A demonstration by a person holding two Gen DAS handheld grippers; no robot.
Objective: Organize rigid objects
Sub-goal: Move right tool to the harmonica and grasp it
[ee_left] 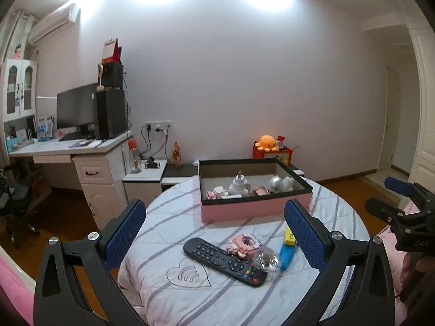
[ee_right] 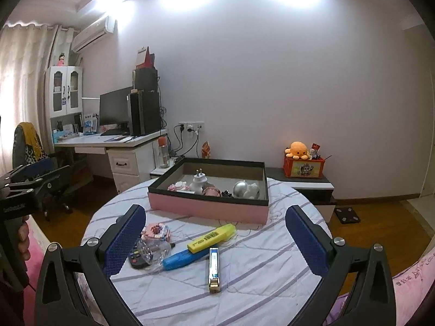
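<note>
Right wrist view: both claws (ee_right: 214, 241) (ee_left: 214, 241) gape wide, empty, above a slim metal harmonica (ee_right: 214, 270) (brass-coloured end)

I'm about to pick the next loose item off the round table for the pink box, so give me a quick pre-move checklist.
1. Right gripper jaws wide and holding nothing: ok.
2. Left gripper jaws wide and holding nothing: ok.
3. Pink box open on top, with free floor inside: ok.
4. Harmonica lies alone, clear of its neighbours: ok.
5. Blue marker free to lift: not ok, the yellow highlighter overlaps its end and the clear plastic ball crowds it.
6. Remote control free to lift: not ok, the pink block toy leans on it.
</note>
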